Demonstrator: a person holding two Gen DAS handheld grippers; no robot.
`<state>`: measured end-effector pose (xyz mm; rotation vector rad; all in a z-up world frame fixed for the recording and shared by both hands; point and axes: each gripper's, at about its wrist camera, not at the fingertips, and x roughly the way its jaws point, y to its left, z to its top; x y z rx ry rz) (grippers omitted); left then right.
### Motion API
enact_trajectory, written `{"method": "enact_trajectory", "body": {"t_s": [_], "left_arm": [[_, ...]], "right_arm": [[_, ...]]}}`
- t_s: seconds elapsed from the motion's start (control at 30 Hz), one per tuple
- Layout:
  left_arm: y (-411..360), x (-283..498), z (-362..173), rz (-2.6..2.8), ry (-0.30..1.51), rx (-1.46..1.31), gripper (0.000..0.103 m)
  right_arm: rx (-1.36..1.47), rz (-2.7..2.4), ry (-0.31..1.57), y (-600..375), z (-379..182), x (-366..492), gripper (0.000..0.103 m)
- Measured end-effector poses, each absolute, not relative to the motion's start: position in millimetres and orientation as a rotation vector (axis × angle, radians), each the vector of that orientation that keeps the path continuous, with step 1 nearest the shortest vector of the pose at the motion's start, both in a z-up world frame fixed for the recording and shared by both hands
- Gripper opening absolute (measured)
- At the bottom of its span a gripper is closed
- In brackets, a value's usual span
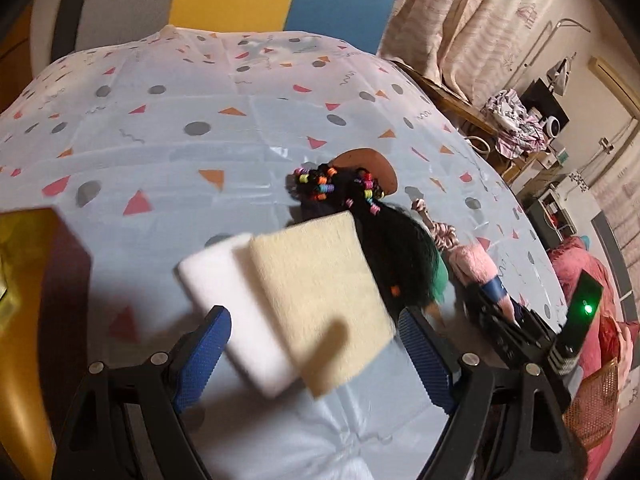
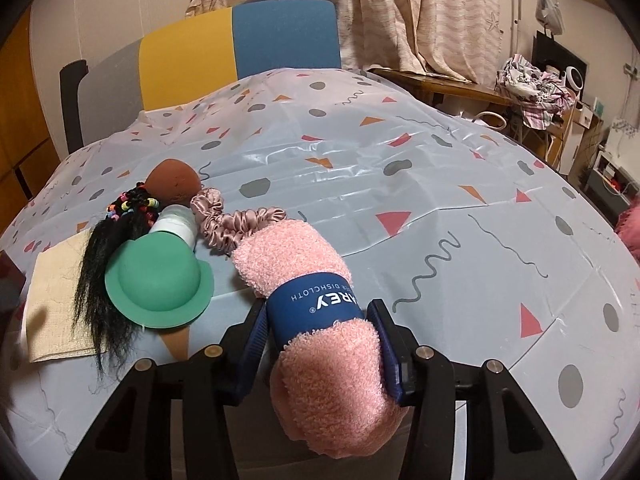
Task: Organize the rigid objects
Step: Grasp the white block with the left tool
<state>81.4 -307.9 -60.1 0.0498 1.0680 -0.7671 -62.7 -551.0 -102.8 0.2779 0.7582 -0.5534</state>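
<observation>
- Right gripper (image 2: 320,344) clamps the rolled pink terry dishcloth with its blue paper band (image 2: 308,300), low on the patterned plastic tablecloth (image 2: 440,200).
- At 9 o'clock from it: green plastic bowler hat (image 2: 158,284), black hair tuft with coloured beads (image 2: 108,264).
- At 11 o'clock: pink satin scrunchie (image 2: 236,224), brown egg-shaped sponge (image 2: 174,180).
- Left gripper (image 1: 316,356) gapes wide over the beige-and-white rectangular sponge (image 1: 304,300); contact unclear.

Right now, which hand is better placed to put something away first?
The right. Its gripper is already shut on the rolled pink dishcloth, so it probably only has to lift and carry. The left gripper is open, its fingers either side of the beige sponge without gripping it.
</observation>
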Motion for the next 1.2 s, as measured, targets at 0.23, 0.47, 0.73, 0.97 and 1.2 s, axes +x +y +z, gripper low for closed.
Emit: {"method": "enact_trajectory", "body": {"t_s": [0.23, 0.47, 0.73, 0.97, 1.2], "left_arm": [[-330.2, 77.8, -59.2, -0.797, 1.055, 0.079, 0.086], [-353.0, 66.4, -68.6, -0.843, 1.061, 0.132, 0.059], [-344.7, 71.0, -84.5, -0.898, 1.159, 0.003, 0.016], [-317.1, 56.7, -79.2, -0.865, 1.105, -0.056, 0.027], [-291.6, 61.2, -62.5, -0.594, 0.957, 0.034, 0.082]], "right_arm": [[0.276, -0.559, 0.753, -550.6, -103.8, -63.7, 0.051], [0.281, -0.564, 0.752, -551.3, -104.4, -63.2, 0.051], [0.279, -0.568, 0.753, -551.5, -106.1, -62.6, 0.051], [0.278, -0.568, 0.753, -551.7, -106.1, -63.0, 0.051], [0.280, -0.567, 0.752, -551.8, -106.2, -62.9, 0.051]]}}
